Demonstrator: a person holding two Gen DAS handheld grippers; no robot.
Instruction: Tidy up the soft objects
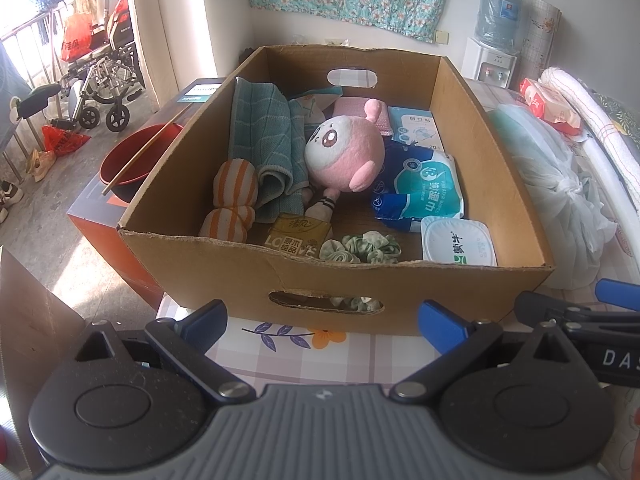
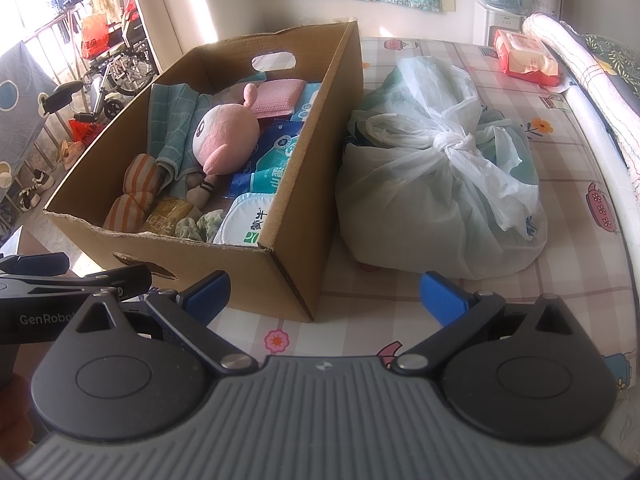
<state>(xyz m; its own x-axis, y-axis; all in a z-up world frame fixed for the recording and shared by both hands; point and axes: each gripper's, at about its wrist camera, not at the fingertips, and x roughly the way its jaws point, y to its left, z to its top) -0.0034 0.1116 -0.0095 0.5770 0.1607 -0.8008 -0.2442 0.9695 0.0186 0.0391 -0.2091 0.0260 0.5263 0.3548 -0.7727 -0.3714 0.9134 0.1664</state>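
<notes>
Inside the brown cardboard box [image 1: 460, 128] we see the round pink plush doll [image 1: 345, 151] beside a folded teal towel [image 1: 262, 136]; our left claw [image 1: 324, 316] and right claw [image 2: 325, 295] both gape wide, empty, before it.

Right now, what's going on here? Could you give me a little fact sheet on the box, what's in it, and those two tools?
container: open cardboard box on a patterned tablecloth
inside: pink plush toy, teal towel, orange striped cloth, green scrunchie, blue wipes pack, white tub
beside box: tied plastic bag, on its right
left tool: open, empty, before the box
right tool: open, empty, near the box corner
</notes>
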